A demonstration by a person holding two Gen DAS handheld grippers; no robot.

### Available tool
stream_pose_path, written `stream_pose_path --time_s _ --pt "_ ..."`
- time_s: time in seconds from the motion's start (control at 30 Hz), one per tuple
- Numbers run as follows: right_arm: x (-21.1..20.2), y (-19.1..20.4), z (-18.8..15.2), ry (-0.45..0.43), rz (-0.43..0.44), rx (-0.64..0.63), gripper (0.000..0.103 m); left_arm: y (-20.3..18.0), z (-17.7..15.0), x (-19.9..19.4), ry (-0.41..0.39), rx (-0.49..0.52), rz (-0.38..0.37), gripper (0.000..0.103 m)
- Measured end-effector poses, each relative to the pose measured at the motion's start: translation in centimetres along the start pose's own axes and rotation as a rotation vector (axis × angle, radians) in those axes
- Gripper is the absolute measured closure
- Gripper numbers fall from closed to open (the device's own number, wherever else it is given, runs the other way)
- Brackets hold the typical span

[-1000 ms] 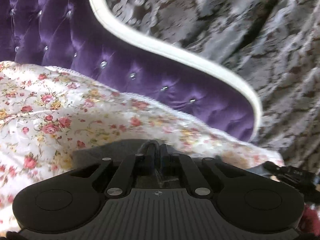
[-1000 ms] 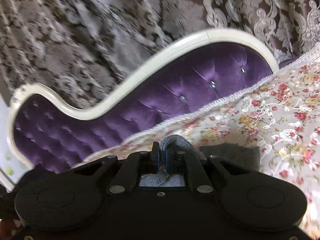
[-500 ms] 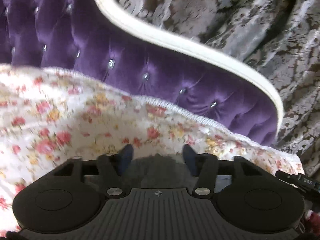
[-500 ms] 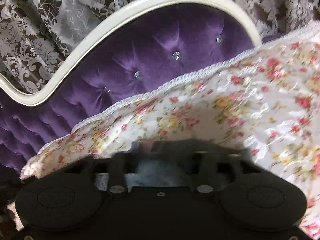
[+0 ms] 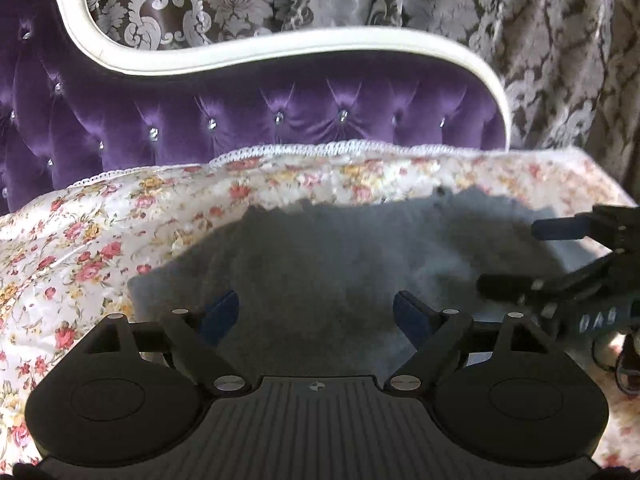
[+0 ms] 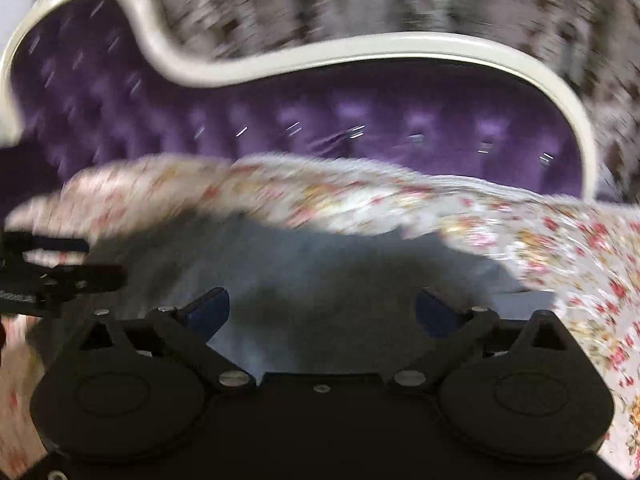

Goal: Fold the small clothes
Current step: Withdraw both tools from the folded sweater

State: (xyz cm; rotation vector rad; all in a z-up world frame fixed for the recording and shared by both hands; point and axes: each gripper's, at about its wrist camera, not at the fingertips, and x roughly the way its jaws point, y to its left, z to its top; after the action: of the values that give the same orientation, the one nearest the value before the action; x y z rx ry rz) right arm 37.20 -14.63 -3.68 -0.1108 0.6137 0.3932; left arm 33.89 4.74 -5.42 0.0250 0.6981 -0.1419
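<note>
Lying flat, grey garment (image 5: 320,264), tools (image 5: 316,312) apart.

Grey garment (image 5: 332,264) on a white bedspread (image 5: 92,236) covered in little pink, red and yellow roses. Deep purple tufted headboard (image 5: 240,108) with a cream frame, brown and silver damask curtain (image 5: 560,40) behind. Black grippers, blue pads (image 5: 218,314).

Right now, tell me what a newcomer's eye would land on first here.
The purple tufted headboard with its white curved rim fills the back, against patterned curtains. In front, a grey cloth lies on the floral bedspread. The left gripper and right gripper are both open over the cloth.
</note>
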Motion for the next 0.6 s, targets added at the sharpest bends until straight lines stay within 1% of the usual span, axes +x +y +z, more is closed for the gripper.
stream_pose_path --time_s 0.03,0.07,0.1,0.13,0.17,0.2,0.23,0.3,0.4,0.47,0.53,0.6 --pt "0.3 0.7 -0.3 0.013 -0.003 -0.035 0.003 0.1 -0.1 0.5 0.009 0.001 0.019 0.019" --pt "0.8 1.3 -0.6 0.028 -0.005 -0.067 0.003 0.4 -0.2 1.2 0.024 0.007 0.054 0.019" --pt "1.5 1.7 -0.8 0.042 -0.008 -0.089 0.003 0.8 -0.5 1.9 0.043 0.015 0.092 0.019" --pt "2.2 1.8 -0.8 0.059 -0.016 -0.101 0.003 1.3 -0.8 2.5 0.059 0.019 0.114 0.019" --pt "3.0 1.6 -0.8 0.077 -0.051 -0.114 0.003 2.1 -1.2 3.0 0.074 0.006 0.116 0.012" --pt "3.7 1.2 -0.8 0.085 -0.094 -0.123 0.003 3.1 -1.6 3.0 0.059 -0.032 0.094 0.007" --pt "4.2 0.6 -0.9 0.091 -0.127 -0.117 0.003 3.8 -2.0 2.9 0.052 -0.056 0.085 0.007" --pt "5.2 -2.1 -0.9 0.111 -0.165 -0.033 0.002 4.1 -2.2 2.7 0.047 -0.051 0.079 0.006" --pt "5.5 -5.9 -1.4 0.118 -0.174 0.109 0.002 4.0 -2.0 2.6 0.057 -0.049 0.083 0.005" --pt "5.4 -7.2 -1.4 0.115 -0.192 0.148 0.002 4.0 -1.7 2.8 0.065 -0.057 0.082 0.005" --pt "5.0 -7.8 -1.4 0.109 -0.179 0.171 0.002 4.0 -1.6 3.1 0.073 -0.06 0.083 0.005" --pt "3.3 -7.9 -1.4 0.068 -0.173 0.195 0.002 3.9 -1.6 3.0 0.073 -0.06 0.083 0.005"
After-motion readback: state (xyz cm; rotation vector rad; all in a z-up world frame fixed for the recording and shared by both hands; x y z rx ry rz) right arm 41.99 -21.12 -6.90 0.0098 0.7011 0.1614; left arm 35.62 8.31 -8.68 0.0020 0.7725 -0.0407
